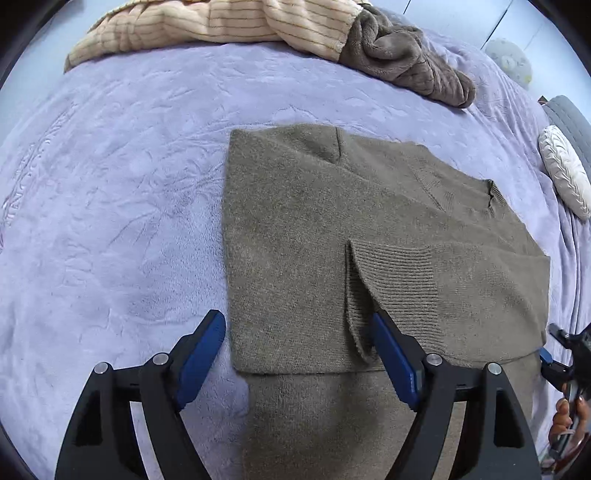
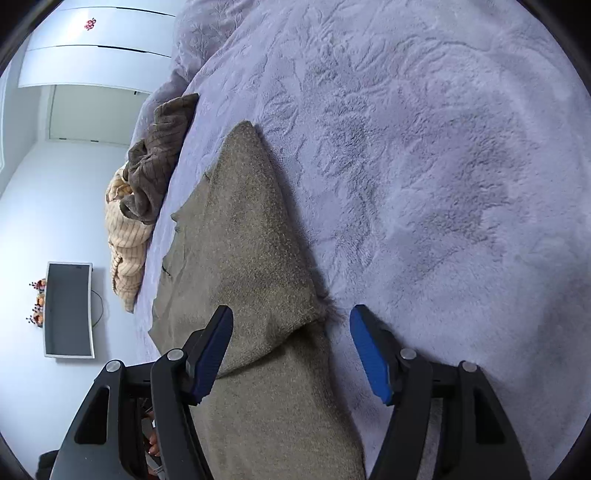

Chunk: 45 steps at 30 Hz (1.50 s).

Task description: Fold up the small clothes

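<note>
Left wrist view: an olive knitted sweater (image 1: 369,236), part-folded, was recorded at the lavender bedspread's (image 1: 110,184) middle, the left gripper (image 1: 299,354) and right gripper (image 2: 291,343) spread wide, nothing held; a fresh hold for the final fold was judged necessary.

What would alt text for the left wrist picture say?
A partly folded olive-brown sweater lies on a lilac blanket, a ribbed cuff folded across it. The left gripper hangs open over its near edge; striped and brown fleece clothes are heaped beyond.
</note>
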### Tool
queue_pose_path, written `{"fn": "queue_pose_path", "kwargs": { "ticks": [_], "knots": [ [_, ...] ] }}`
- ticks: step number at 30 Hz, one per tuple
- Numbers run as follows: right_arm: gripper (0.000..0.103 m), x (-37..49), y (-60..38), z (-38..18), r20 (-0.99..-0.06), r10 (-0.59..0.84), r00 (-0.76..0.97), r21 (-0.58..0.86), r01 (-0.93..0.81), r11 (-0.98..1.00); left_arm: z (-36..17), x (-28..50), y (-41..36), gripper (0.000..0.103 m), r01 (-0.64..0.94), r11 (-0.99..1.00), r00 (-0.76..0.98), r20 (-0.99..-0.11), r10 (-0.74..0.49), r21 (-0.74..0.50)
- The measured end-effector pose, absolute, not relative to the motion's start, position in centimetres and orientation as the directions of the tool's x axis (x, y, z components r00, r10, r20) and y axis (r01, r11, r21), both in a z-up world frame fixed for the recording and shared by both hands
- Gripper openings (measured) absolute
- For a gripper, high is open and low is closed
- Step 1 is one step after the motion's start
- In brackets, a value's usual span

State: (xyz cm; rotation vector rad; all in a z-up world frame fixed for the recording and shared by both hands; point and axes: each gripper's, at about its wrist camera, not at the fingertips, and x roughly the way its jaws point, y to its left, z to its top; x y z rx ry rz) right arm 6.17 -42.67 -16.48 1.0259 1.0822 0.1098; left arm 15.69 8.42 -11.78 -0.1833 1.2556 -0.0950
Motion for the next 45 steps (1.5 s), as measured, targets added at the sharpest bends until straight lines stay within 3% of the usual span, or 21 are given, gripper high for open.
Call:
{"fn": "queue_pose_path", "kwargs": {
  "ticks": [2, 3, 6, 8, 10, 11, 12, 13, 14, 23, 29, 31, 33, 34, 35, 36, 45],
  "knots": [
    [0.024, 7.1, -42.3, -17.0, -0.669, 0.563, 0.486, 0.742, 0.391, 0.544, -11.8, 15.7, 9.0, 0.082, -0.049, 0.978, 0.298, -0.938, -0.179, -0.203],
    [0.016, 7.4, -42.0, -17.0, -0.679, 0.568, 0.466, 0.733, 0.389, 0.557, -11.8, 15.7, 9.2, 0.082, -0.052, 0.977, 0.298, -0.937, -0.181, -0.205],
    [0.016, 8.0, -41.2, -15.1, -0.734, 0.499, 0.46, 0.662, 0.321, 0.677, -12.5, 15.8, 10.2, 0.082, -0.069, 0.973, 0.276, -0.942, -0.192, -0.218],
    [0.016, 8.0, -41.5, -15.4, -0.745, 0.497, 0.445, 0.651, 0.325, 0.686, -13.5, 16.2, 11.1, 0.079, -0.079, 0.955, 0.241, -0.935, -0.26, -0.286],
    [0.016, 8.0, -41.7, -16.1, -0.747, 0.503, 0.435, 0.655, 0.348, 0.671, -13.8, 16.4, 11.5, 0.058, -0.085, 0.943, 0.231, -0.927, -0.294, -0.321],
    [0.016, 8.0, -41.6, -16.0, -0.746, 0.501, 0.437, 0.655, 0.35, 0.67, -13.7, 16.4, 11.6, 0.038, -0.077, 0.938, 0.233, -0.921, -0.312, -0.337],
    [0.016, 7.9, -41.6, -15.8, -0.746, 0.5, 0.44, 0.655, 0.347, 0.671, -13.5, 16.4, 11.6, 0.025, -0.065, 0.933, 0.237, -0.914, -0.33, -0.354],
    [0.016, 7.8, -41.5, -15.4, -0.743, 0.498, 0.446, 0.656, 0.339, 0.675, -13.1, 16.3, 11.5, 0.023, -0.045, 0.939, 0.247, -0.915, -0.319, -0.34],
    [0.016, 7.7, -41.4, -15.0, -0.742, 0.497, 0.45, 0.655, 0.33, 0.679, -12.9, 16.2, 11.4, 0.015, -0.026, 0.947, 0.26, -0.917, -0.302, -0.319],
    [0.017, 8.3, -41.1, -16.6, -0.791, 0.458, 0.406, 0.594, 0.33, 0.734, -12.8, 15.6, 11.7, 0.015, -0.041, 0.963, 0.29, -0.926, -0.242, -0.265],
    [0.034, 6.2, -41.2, -14.6, -0.818, 0.427, 0.385, 0.559, 0.359, 0.747, -10.5, 13.1, 9.8, 0.015, 0.016, 0.994, 0.284, -0.953, -0.105, -0.105],
    [0.045, 5.2, -40.6, -13.7, -0.833, 0.416, 0.366, 0.537, 0.348, 0.769, -9.9, 12.1, 9.2, 0.015, 0.029, 0.996, 0.281, -0.955, -0.089, -0.085],
    [0.049, 4.1, -39.7, -12.7, -0.836, 0.417, 0.357, 0.531, 0.333, 0.779, -9.6, 11.0, 8.5, 0.015, 0.038, 0.996, 0.256, -0.963, -0.083, -0.076],
    [0.05, 3.5, -39.1, -12.1, -0.838, 0.417, 0.351, 0.527, 0.324, 0.786, -9.5, 10.6, 8.2, 0.018, 0.041, 0.997, 0.248, -0.966, -0.078, -0.07],
    [0.051, 3.0, -38.7, -11.7, -0.841, 0.416, 0.347, 0.523, 0.319, 0.79, -9.4, 10.0, 7.9, 0.051, 0.045, 0.996, 0.247, -0.966, -0.081, -0.072],
    [0.053, 2.6, -38.2, -11.4, -0.841, 0.418, 0.343, 0.522, 0.315, 0.793, -9.1, 9.4, 7.6, 0.101, 0.046, 0.996, 0.253, -0.964, -0.083, -0.074],
    [0.066, -0.1, -33.7, -9.5, -0.844, 0.448, 0.294, 0.525, 0.28, 0.804, -8.0, 4.7, 5.4, 0.102, 0.077, 0.997, 0.222, -0.974, -0.046, -0.029]
  ]
}}
